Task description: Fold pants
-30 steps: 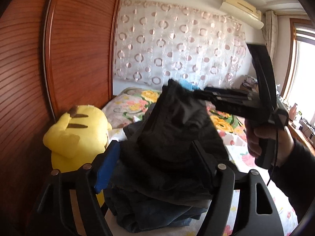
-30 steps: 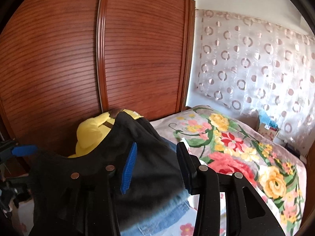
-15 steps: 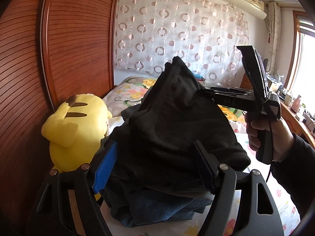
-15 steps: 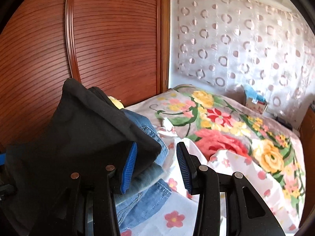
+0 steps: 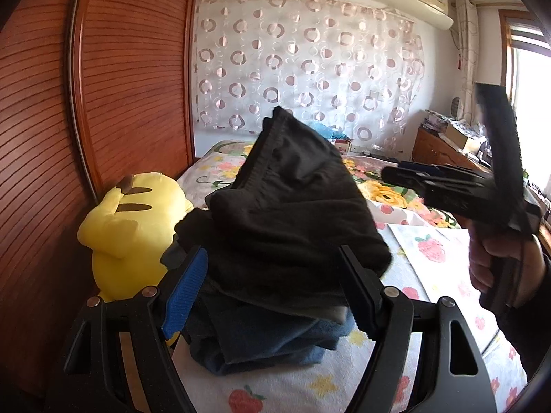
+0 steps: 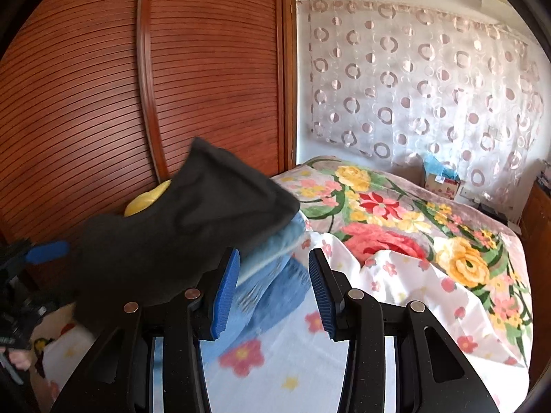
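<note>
While the left wrist view looks over a stack of folded clothes at the bed's (image 5: 430, 309) edge beside a yellow plush toy (image 5: 131, 227), the black pants (image 5: 292, 213) lie on top of folded jeans (image 5: 275, 340), one waistband corner sticking up. The left gripper (image 5: 272, 292) stands wide around the stack, pads not visibly pressing. Soft and limp, the pants are best taken at a thick folded edge.

From the right wrist view, the right gripper (image 6: 272, 289) is apart and empty, just beside the stack; the pants' long axis runs leftward, the peaked corner pointing up.

Bed (image 6: 396, 327) covered by a white fruit-print sheet (image 5: 430, 275) and a floral blanket (image 6: 396, 213). Resting on it: stacked folded pants (image 5: 275, 337), black pair (image 5: 292, 227) uppermost, beside a yellow plush toy (image 5: 127, 227).
</note>
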`<action>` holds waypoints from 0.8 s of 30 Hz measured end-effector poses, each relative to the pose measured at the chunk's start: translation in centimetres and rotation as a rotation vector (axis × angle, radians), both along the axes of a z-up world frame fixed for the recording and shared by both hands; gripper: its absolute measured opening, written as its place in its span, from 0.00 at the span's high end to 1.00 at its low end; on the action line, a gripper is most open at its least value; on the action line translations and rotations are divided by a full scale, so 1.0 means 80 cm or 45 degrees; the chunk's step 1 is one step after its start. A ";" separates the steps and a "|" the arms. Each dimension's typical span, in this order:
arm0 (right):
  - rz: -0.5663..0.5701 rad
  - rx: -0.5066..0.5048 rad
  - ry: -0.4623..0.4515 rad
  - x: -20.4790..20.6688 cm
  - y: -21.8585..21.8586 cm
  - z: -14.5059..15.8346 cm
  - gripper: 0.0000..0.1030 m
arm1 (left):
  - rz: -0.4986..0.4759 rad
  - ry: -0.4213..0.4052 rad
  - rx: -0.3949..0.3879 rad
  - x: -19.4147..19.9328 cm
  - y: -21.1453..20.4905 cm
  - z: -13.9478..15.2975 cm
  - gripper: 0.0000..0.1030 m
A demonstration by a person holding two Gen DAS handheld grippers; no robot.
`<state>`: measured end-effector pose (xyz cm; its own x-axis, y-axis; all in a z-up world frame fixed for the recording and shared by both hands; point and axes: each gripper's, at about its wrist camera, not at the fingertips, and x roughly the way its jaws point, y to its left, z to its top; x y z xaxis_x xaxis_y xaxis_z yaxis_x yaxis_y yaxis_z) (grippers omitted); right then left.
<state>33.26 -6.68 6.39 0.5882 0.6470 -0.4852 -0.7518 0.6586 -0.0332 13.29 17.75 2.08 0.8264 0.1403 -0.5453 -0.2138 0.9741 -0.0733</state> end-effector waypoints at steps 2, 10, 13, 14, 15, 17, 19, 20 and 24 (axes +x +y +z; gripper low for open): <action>-0.008 0.017 -0.002 -0.024 -0.013 0.002 0.57 | -0.023 0.000 0.011 -0.004 -0.007 0.002 0.26; -0.080 0.051 -0.010 -0.091 -0.065 0.001 0.53 | -0.098 -0.021 0.049 -0.023 -0.037 0.014 0.26; -0.125 0.067 -0.019 -0.111 -0.083 0.001 0.53 | -0.127 -0.032 0.057 -0.029 -0.048 0.019 0.26; -0.136 0.073 -0.021 -0.120 -0.087 0.002 0.52 | -0.137 -0.034 0.057 -0.030 -0.051 0.020 0.25; -0.145 0.077 -0.021 -0.131 -0.093 0.002 0.51 | -0.145 -0.037 0.056 -0.031 -0.054 0.022 0.25; -0.168 0.084 -0.020 -0.145 -0.101 0.001 0.50 | -0.163 -0.048 0.058 -0.035 -0.061 0.024 0.25; -0.192 0.088 -0.027 -0.162 -0.113 0.000 0.49 | -0.186 -0.053 0.064 -0.039 -0.071 0.027 0.25; -0.205 0.086 -0.032 -0.172 -0.118 -0.001 0.49 | -0.193 -0.054 0.065 -0.041 -0.075 0.027 0.25; -0.267 0.090 -0.051 -0.198 -0.134 0.001 0.48 | -0.233 -0.068 0.056 -0.049 -0.090 0.030 0.25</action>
<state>17.38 -17.36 6.49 0.7312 0.5402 -0.4166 -0.5972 0.8020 -0.0082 9.35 10.54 4.49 0.8679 0.0078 -0.4967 -0.0298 0.9989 -0.0365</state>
